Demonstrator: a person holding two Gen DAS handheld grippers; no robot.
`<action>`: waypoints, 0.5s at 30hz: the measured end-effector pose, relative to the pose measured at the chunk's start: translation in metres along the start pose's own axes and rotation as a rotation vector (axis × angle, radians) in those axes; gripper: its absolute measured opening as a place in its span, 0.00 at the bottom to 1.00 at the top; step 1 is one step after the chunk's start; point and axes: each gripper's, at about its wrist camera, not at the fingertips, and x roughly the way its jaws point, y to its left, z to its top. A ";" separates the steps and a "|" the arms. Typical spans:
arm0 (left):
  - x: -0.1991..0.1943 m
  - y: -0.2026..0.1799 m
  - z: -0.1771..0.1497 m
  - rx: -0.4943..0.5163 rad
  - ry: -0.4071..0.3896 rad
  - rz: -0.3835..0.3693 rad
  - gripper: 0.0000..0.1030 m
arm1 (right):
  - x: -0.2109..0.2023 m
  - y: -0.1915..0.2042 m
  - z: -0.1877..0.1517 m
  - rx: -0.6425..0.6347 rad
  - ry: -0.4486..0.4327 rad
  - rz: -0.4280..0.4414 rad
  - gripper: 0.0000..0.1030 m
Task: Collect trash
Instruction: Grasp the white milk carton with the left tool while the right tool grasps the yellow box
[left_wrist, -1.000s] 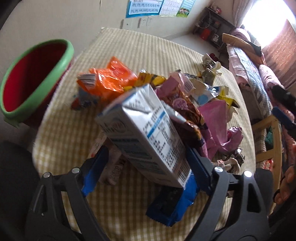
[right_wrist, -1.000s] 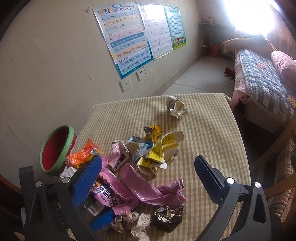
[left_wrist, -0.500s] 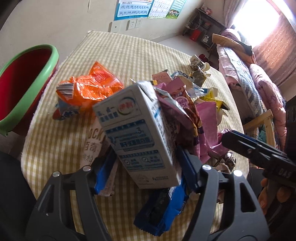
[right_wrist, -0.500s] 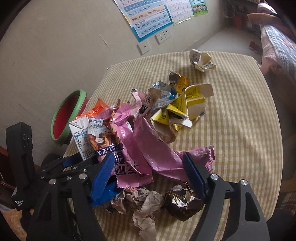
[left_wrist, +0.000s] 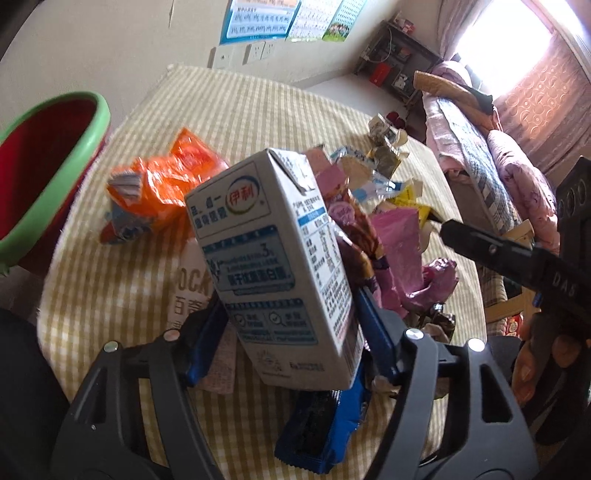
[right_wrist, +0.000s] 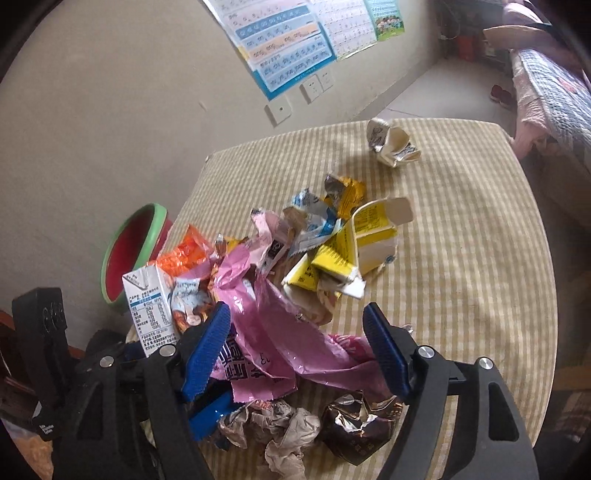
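My left gripper is shut on a white and blue milk carton and holds it upright above the checked table. The carton also shows in the right wrist view. My right gripper is open and empty, with its jaws on either side of a pink wrapper in the trash pile. A red bin with a green rim stands off the table's left edge; it also shows in the right wrist view.
The pile holds an orange wrapper, yellow cartons, crumpled paper, a brown foil wrapper and a blue packet. A crumpled carton lies apart at the far side. A bed stands to the right.
My left gripper has lifted the milk carton more upright and slightly higher. My right gripper has come down and forward over the pink wrapper, and its jaws have narrowed.
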 end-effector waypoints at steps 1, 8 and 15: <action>-0.005 0.000 0.001 0.005 -0.018 0.008 0.64 | -0.003 -0.002 0.003 0.018 -0.016 -0.007 0.70; -0.030 -0.004 0.008 0.050 -0.107 0.070 0.49 | 0.029 -0.024 0.025 0.146 0.036 0.000 0.61; -0.037 0.006 0.010 0.026 -0.120 0.040 0.48 | 0.039 -0.035 0.023 0.213 0.049 0.041 0.36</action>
